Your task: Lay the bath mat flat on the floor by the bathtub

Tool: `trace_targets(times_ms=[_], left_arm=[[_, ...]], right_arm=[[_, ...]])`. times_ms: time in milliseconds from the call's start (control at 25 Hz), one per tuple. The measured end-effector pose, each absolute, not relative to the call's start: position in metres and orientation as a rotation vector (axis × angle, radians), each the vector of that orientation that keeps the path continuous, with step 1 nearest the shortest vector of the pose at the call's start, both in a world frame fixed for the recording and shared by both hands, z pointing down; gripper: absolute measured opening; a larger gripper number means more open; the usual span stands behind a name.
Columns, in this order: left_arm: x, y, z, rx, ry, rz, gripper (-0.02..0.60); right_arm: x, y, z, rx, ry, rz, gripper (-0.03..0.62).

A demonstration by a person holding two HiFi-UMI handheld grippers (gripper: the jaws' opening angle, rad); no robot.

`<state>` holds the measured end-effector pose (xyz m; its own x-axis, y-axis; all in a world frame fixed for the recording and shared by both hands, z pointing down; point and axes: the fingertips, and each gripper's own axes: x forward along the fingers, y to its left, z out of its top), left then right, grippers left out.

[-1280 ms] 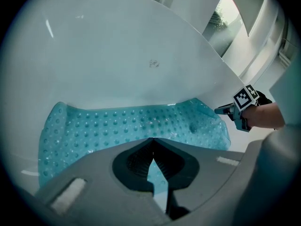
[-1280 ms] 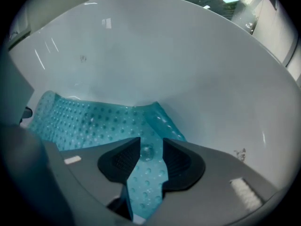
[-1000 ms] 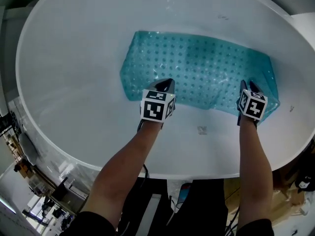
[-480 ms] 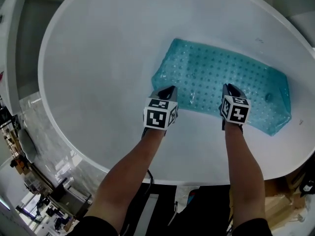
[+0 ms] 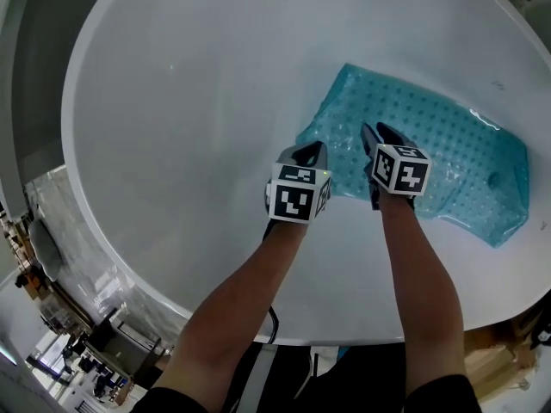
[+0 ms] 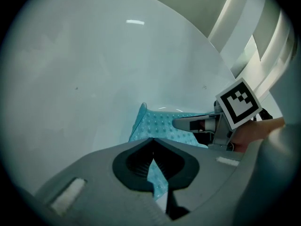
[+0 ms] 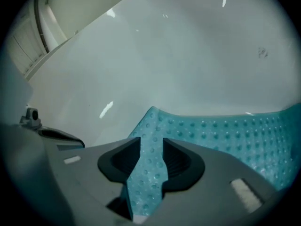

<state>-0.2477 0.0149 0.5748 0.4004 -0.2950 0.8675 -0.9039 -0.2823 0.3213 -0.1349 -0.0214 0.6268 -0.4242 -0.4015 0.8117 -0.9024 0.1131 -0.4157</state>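
I see the mat (image 5: 448, 157) rumpled inside the tub (image 5: 172, 101), right of centre. Left hand-held gripper (image 6: 153, 163): jaws together, pinching a thin edge at the mat's left end. Right hand-held gripper (image 7: 149, 161) sits just beside it, jaws opening, with a thick mat fold between them touching both pads.

head: steeply down over bathtub (image 5: 172, 101) | gripper views: close, share mat (image 5: 448, 144)

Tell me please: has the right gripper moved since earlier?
Yes: the right gripper slid left along the bath mat's near edge toward left gripper; jaws opening, mat between them.
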Motion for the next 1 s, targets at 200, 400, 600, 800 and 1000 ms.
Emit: trace_targets(times_ms=[200, 400, 600, 800, 1000], left_arm=[[-0.253, 0.014, 0.590, 1.786, -1.023, 0.884, 0.006], [-0.255, 0.021, 0.594, 1.799, -0.973, 0.896, 0.006], [-0.261, 0.026, 0.602, 1.808, -0.954, 0.890, 0.006], [-0.272, 0.025, 0.615, 1.788, -0.965, 0.897, 0.006], [-0.278, 0.024, 0.623, 1.780, -0.974, 0.897, 0.006]], right_arm=[[-0.175, -0.044, 0.645, 1.259, -1.923, 1.378, 0.161], [-0.199, -0.065, 0.667, 1.304, -1.910, 1.478, 0.177], [-0.211, -0.076, 0.687, 1.342, -1.880, 1.563, 0.178], [-0.210, -0.074, 0.698, 1.338, -1.861, 1.537, 0.177], [-0.211, -0.072, 0.704, 1.329, -1.863, 1.525, 0.152]])
